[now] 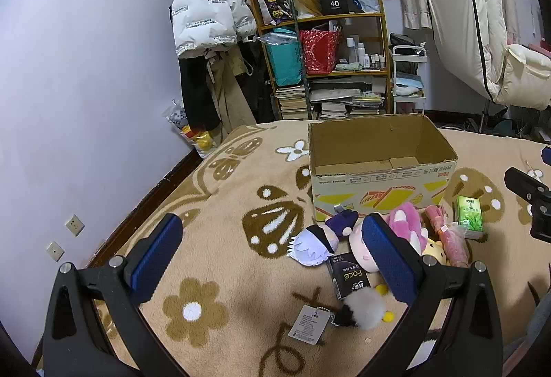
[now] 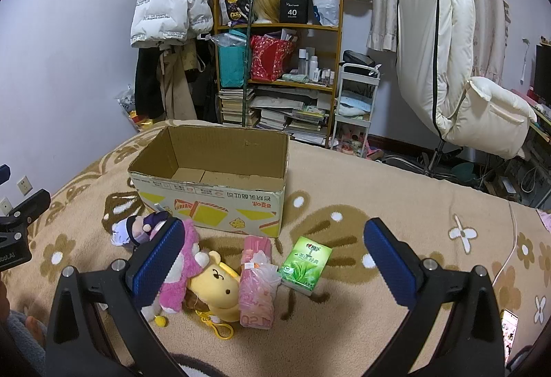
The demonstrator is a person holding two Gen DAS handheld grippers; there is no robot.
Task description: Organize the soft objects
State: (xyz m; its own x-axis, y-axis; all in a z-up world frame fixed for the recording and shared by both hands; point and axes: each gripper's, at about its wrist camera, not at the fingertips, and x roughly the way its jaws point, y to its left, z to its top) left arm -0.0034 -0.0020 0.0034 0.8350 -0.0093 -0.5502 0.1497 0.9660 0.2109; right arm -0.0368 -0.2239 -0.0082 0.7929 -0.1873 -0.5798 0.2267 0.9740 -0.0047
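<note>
Between right tongs (image 2: 272,260), yellow plush (image 2: 215,287)

A bed under a tan flowered blanket (image 2: 378,184) is carrying an open cardboard box (image 2: 213,201), with plush toys (image 2: 213,287), a pink packet (image 2: 256,277), a green tissue pack (image 2: 304,263) and a black packet (image 1: 347,275) lying just in front of it.

On the blanket (image 2: 378,191) stands one cardboard box (image 2: 220,205). Plush toys number four: one white-haired doll (image 1: 313,246), one pink plush (image 2: 182,260), one yellow bear (image 2: 215,287) and one grey-and-black fluffy keychain (image 1: 360,310) (a paper tag (image 1: 308,325) hangs from it). Tissue packs come to three: one green (image 2: 304,261), one black (image 1: 347,275), one pink in clear wrap (image 2: 256,280). Two grippers show, left gripper (image 1: 272,260) and right gripper (image 2: 273,260), each with two blue pads spread wide apart.
</note>
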